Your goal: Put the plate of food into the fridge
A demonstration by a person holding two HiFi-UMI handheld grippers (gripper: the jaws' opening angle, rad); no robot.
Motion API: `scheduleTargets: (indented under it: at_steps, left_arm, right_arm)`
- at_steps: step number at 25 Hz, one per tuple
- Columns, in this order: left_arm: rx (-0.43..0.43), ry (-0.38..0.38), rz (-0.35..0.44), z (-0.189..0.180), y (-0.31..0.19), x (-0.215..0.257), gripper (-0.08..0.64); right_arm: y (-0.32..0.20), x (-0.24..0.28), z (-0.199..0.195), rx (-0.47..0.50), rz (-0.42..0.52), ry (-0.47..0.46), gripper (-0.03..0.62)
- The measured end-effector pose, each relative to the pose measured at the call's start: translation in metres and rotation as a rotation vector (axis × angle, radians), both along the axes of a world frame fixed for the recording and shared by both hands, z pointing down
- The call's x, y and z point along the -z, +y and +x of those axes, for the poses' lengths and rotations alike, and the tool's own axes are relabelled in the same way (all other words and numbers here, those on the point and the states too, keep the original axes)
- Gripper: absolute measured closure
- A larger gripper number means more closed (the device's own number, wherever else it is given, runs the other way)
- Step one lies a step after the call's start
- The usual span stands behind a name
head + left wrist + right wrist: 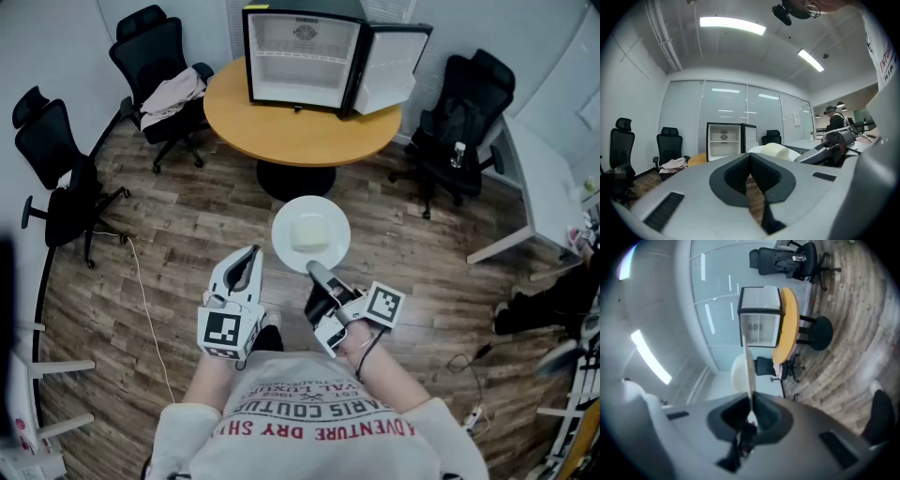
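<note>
Right gripper (317, 272) (751, 401): fingers (730, 413) clenched on the near rim of the white plate (281, 234), nearly closed, only the thin rim between the pads. In the right gripper view the plate (749, 371) runs edge-on straight out from between the fingers, with the food (737, 373) on its left face. Head view: plate is level, carried in the air over the wood floor (187, 216), just short of the near edge of the round table (300, 131) and not touching it. The food (309, 232) is a pale block sitting mid-plate. Left gripper (249, 258) (750, 164): fingers (736, 176) closed on each other with nothing between them. It is near the plate's left side, tip near the rim but apart from it. From the left gripper view the plate (757, 150) and food (774, 149) sit just right of and beyond the fingers. Fridge (300, 56) stands on the table toward its far edge, its door (389, 66) swung open to the right, interior white with a shelf visible. The fridge (761, 319) lines up roughly past the plate edge in the right gripper view. Black office chairs (159, 56) stand around the table.
</note>
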State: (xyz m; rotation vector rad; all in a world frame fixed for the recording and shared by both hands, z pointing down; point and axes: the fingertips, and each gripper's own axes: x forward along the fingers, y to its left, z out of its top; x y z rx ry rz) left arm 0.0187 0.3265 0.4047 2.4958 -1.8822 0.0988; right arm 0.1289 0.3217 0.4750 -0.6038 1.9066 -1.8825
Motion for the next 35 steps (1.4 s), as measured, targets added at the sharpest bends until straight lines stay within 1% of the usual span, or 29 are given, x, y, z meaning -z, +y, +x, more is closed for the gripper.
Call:
scheduleTargets:
  at_steps: [7,16,23,31,35]
  left_arm:
    - [-0.007,0.000,-0.004,-0.001,-0.003,-0.006,0.534]
    - [-0.020,0.011,-0.029,-0.011,-0.028,-0.012,0.534]
    - [-0.057,0.019,-0.033,-0.040,-0.062,-0.017,0.534]
    - [-0.102,0.015,-0.020,-0.081,-0.112,-0.012,0.534]
    - [-0.103,0.018,-0.026,-0.098,-0.131,-0.013,0.534]
  right_arm:
    - [-0.005,-0.004,-0.001,-0.009,-0.001,-0.004,0.554]
    - [-0.031,-0.005,-0.008,-0.038,-0.030,0.002,0.555]
    - [-0.062,-0.009,-0.035,-0.075,-0.052,0.009,0.555]
    - [-0.110,-0.007,-0.075,-0.118,-0.043,0.007,0.555]
    - [-0.128,-0.012,-0.089,-0.132,-0.057,0.024,0.555]
